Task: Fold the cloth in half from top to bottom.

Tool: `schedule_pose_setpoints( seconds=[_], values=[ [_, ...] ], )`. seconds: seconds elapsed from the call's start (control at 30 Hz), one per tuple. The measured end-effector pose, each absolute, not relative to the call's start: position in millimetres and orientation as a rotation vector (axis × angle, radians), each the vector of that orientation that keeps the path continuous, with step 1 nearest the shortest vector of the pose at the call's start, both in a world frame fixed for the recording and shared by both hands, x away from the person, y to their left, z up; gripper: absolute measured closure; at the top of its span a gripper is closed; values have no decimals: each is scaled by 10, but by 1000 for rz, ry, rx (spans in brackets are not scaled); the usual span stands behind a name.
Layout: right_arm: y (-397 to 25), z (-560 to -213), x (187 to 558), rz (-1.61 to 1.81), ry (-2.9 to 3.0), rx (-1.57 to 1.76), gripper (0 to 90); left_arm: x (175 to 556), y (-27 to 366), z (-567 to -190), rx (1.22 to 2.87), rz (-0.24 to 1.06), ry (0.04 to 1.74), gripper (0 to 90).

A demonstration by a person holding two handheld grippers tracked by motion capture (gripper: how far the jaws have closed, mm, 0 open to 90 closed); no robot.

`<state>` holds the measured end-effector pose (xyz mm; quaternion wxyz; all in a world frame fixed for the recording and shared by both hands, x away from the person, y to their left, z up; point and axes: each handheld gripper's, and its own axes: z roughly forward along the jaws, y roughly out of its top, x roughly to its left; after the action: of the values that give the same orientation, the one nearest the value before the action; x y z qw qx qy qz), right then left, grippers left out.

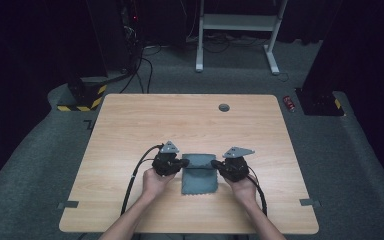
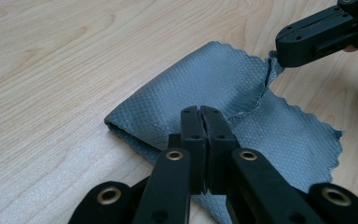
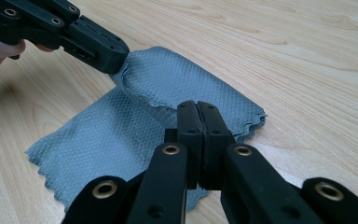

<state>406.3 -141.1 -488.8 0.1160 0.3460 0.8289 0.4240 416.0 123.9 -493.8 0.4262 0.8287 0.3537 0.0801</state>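
Closed tongs (image 2: 200,112) pinch grey, diamond-textured, zigzag-edged folded cloth (image 2: 205,88).

No words, labels, brands or numbers clear enough to read anywhere. Yellow and black warning stripes (image 1: 87,100) on a low block on the floor past the table's far left corner. Maybe some print on a small red can (image 1: 289,103) on the floor by the far right corner, but far too tiny and blurry to tell.
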Motion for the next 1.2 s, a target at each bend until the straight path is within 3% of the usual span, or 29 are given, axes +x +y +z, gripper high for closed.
schedule_pose_setpoints(
  seconds=[1.2],
  values=[
    [-1468,-4855,3805,1269,2459,958,890,3910,1249,-4951,2076,171,848,884]
  ],
)
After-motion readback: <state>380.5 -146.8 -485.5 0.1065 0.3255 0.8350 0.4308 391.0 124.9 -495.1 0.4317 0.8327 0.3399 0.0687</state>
